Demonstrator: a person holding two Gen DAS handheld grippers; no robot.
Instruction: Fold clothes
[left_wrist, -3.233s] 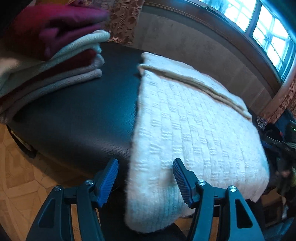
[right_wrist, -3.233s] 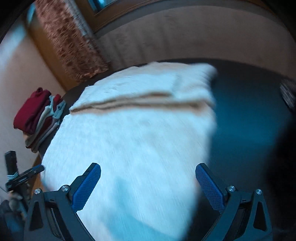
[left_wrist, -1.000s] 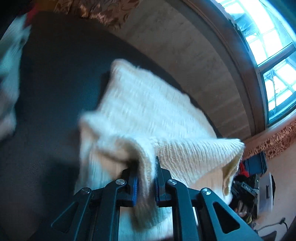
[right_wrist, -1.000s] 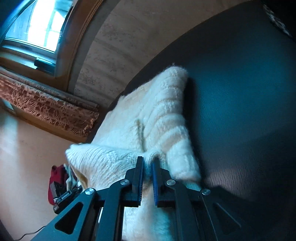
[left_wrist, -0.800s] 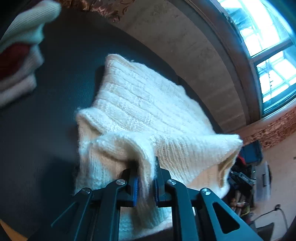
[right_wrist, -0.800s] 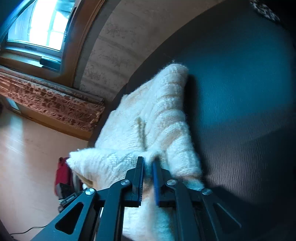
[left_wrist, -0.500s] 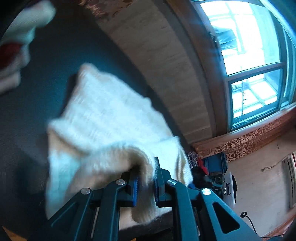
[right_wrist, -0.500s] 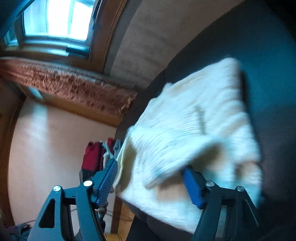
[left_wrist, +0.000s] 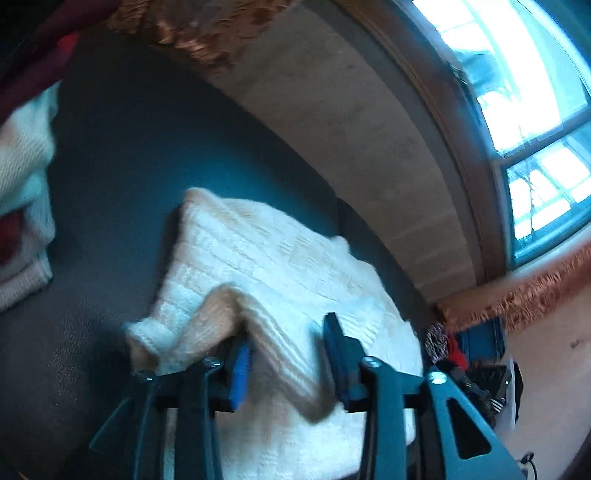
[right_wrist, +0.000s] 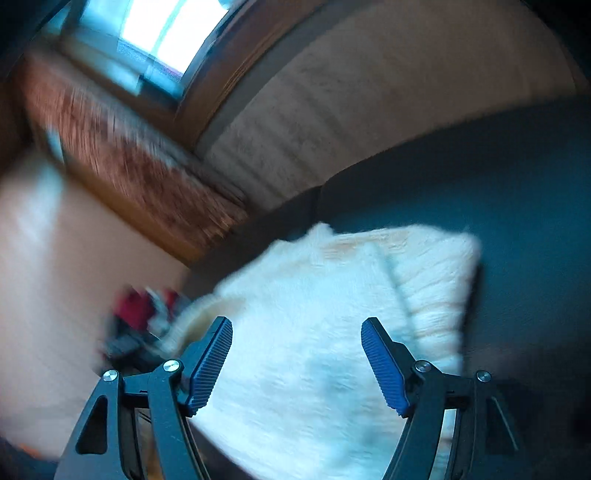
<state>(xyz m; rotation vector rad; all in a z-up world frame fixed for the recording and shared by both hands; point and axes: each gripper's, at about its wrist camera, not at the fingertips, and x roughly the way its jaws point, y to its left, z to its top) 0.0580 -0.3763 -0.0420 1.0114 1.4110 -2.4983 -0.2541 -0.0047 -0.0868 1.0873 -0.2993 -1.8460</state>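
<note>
We judge the step in hand to be the release after a fold. The cream knit sweater (left_wrist: 280, 273) lies folded on the dark surface (left_wrist: 122, 173), filling the middle of the left wrist view. The left gripper (left_wrist: 286, 363) has its jaws apart, with a raised ridge of knit between them at 6 o'clock; whether either pad touches the ridge we cannot tell. The right gripper (right_wrist: 297, 363) hangs over the sweater (right_wrist: 332, 325) with its jaws wide apart and nothing in them.

To do this well, we judge:
- Draw the left gripper straight back along its own axis, so the loose knit does not catch on a ribbed pad and drag the fold open.
- Press the raised ridge flat before moving on; bulky knit springs up.
- Keep the folded edges square to each other.

Hard to make out:
- The right wrist view is smeared by motion; knit pattern and edges at 9 o'clock are blurred.
- A stack of folded clothes (left_wrist: 22, 206) sits at 9 o'clock in the left view, cut off by the frame.
- The sweater's near edge is hidden behind both grippers.
</note>
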